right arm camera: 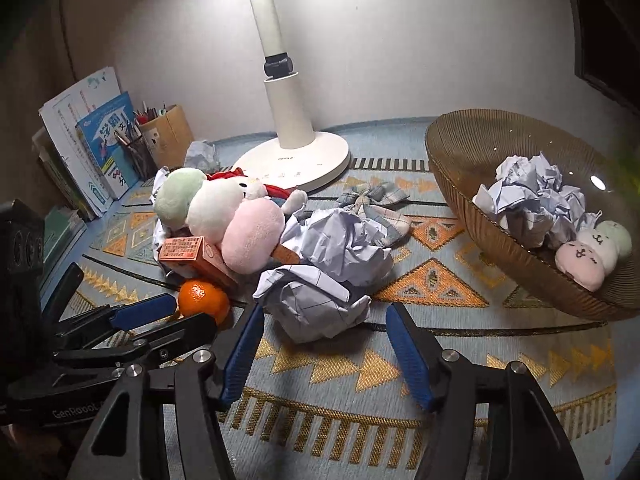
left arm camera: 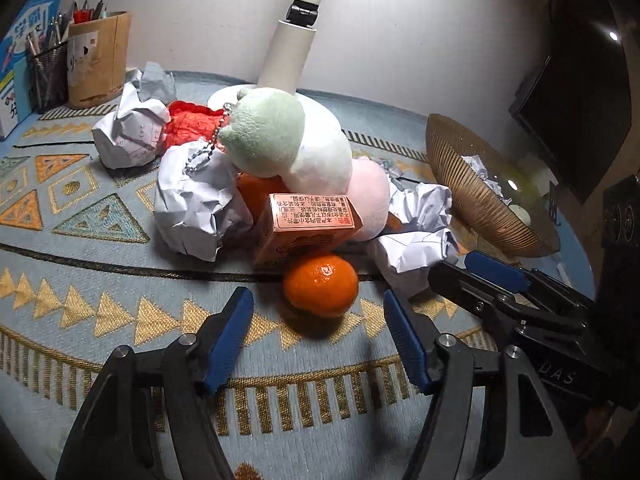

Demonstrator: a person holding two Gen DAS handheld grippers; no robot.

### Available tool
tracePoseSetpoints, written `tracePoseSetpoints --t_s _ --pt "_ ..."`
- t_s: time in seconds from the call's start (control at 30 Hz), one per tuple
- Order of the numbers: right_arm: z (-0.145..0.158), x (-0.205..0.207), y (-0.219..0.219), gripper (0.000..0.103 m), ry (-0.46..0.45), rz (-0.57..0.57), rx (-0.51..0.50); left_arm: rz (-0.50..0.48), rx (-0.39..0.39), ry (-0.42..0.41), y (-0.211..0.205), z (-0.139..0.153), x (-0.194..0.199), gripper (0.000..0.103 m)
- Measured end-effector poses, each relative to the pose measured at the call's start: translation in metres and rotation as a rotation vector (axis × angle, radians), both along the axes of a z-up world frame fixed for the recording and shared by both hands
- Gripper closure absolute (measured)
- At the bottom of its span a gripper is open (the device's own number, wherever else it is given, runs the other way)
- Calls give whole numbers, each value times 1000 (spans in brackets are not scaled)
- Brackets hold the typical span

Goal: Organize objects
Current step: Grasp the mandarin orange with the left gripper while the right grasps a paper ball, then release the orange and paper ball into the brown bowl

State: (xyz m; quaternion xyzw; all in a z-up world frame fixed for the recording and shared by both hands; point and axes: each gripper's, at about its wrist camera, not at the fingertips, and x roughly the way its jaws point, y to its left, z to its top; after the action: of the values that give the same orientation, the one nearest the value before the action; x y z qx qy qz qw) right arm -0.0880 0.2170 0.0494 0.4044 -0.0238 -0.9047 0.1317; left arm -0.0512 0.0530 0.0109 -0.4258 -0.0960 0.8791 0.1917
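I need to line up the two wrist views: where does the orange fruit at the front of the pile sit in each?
Left wrist: the orange lies centre frame, just ahead of the open left gripper.
Right wrist: lower left, beside the left gripper's blue finger.
Shared landmark: the orange box directly behind the fruit.

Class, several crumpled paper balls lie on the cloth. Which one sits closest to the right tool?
The paper ball directly ahead of the open right tool, in front of the bigger ball. The others lie farther back by the plush toy or in the bowl.
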Motion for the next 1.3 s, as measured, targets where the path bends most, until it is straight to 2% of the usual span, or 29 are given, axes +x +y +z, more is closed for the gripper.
tracePoseSetpoints --t_s 0.17,0.23,0.27,0.3,0.33,0.43,0.5,0.67,0.83,0.93,1.03,1.07,1.13,1.3 --pt "-17 -17 3 41 -43 30 -67 -19 25 11 3 -1 -4 49" --pt "-19 -20 2 52 -52 39 -72 -25 14 -3 6 -4 -6 54" --pt "-18 -19 1 52 -43 43 -72 -27 11 6 8 -3 -7 58" --pt "-18 -17 -1 58 -36 45 -66 -33 11 8 9 -3 -7 67" --pt "-18 -14 -3 62 -24 56 -58 -39 10 9 11 -3 -7 66" --pt "-11 -3 -10 63 38 58 -7 -37 3 32 11 0 -2 67" --pt "-6 4 -7 63 66 60 -32 -31 8 40 9 3 5 67" --pt "7 46 7 63 54 65 -105 -34 34 75 -5 18 54 67" --pt "9 90 10 61 48 94 -77 -13 18 122 -15 24 86 67" --pt "-4 92 9 61 11 101 -42 0 56 108 -18 15 85 67" --pt "-17 90 12 60 -24 91 -45 10 53 85 -20 8 80 67" --pt "-17 88 14 57 -30 88 -52 4 62 76 -21 7 78 67" --pt "-17 86 17 40 -27 81 -63 17 50 59 -20 5 76 67" --pt "-19 84 17 39 -45 77 -66 10 32 67 -16 5 79 67"
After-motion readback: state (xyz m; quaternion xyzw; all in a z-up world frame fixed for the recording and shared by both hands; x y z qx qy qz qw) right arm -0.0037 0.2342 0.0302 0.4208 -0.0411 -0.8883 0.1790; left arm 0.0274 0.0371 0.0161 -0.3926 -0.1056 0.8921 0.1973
